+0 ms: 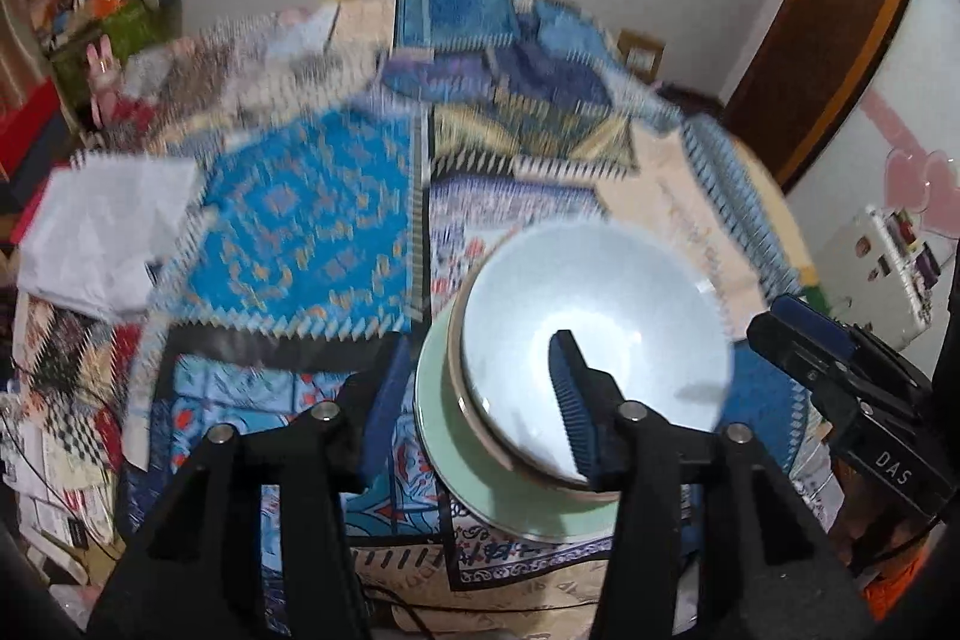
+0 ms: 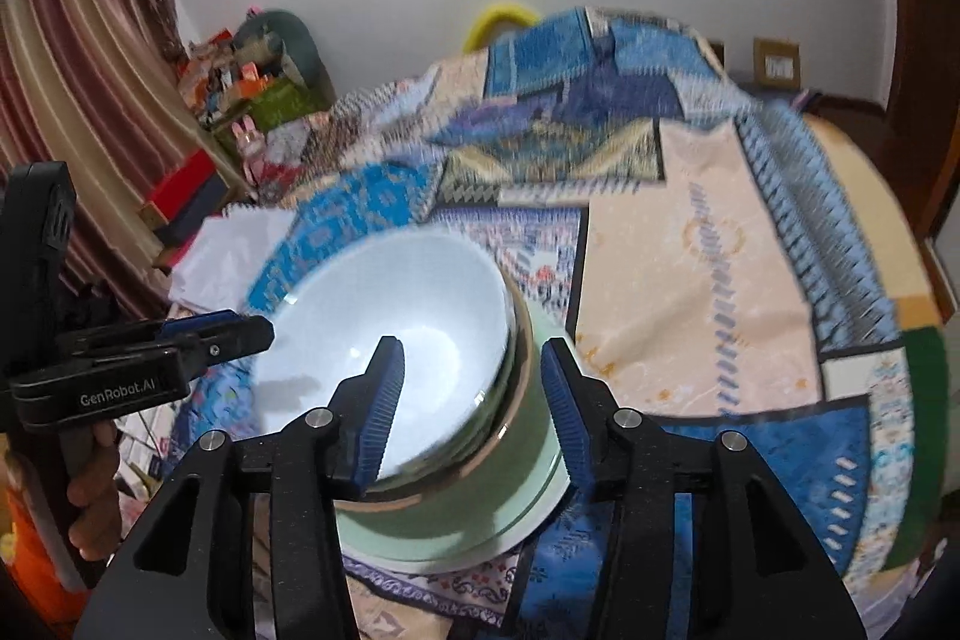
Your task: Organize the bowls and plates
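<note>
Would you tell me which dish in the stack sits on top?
The white bowl; it nests above the brown-rimmed bowl and the pale green plate.

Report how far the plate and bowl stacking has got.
Done: a pale blue bowl sits nested in a stack on the green plate on the patterned cloth. In hand: the left tool and the right tool both straddle the stack's rim, open. Left: no other loose dishes are in view.
</note>
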`<state>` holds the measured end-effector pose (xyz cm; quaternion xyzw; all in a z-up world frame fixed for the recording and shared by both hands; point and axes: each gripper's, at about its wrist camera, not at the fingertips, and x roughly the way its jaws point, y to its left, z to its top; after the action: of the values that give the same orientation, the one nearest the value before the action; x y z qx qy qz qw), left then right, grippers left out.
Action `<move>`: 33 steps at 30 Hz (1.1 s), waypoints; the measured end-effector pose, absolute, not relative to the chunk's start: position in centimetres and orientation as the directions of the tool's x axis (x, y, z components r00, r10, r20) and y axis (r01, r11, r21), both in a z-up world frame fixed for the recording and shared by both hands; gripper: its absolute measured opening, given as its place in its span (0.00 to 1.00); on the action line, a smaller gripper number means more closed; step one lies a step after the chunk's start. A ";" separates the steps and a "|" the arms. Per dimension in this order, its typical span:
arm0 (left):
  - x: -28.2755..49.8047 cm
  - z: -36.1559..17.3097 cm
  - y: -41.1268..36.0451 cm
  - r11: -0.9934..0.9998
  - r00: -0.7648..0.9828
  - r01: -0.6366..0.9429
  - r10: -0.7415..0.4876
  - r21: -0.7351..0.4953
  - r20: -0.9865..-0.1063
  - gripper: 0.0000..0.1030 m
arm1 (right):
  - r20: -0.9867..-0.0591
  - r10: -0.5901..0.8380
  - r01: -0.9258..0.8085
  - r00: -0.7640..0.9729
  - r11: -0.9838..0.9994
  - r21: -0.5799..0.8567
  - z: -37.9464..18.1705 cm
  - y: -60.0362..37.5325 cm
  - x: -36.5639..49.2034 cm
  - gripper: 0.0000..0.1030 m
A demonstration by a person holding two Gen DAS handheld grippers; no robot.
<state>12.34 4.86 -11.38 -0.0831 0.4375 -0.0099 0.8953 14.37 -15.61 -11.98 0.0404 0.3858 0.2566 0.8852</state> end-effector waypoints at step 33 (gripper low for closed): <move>-0.2 2.2 2.2 0.999 0.955 -0.005 -0.007 -0.042 -0.297 1.00 | -0.259 0.509 -0.494 0.821 0.860 0.126 0.4 -17.0 5.0 1.00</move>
<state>-0.23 2.20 2.16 -0.0213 0.1504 -0.0005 0.9884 4.98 -17.03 0.43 0.0266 0.1431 0.2629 0.9538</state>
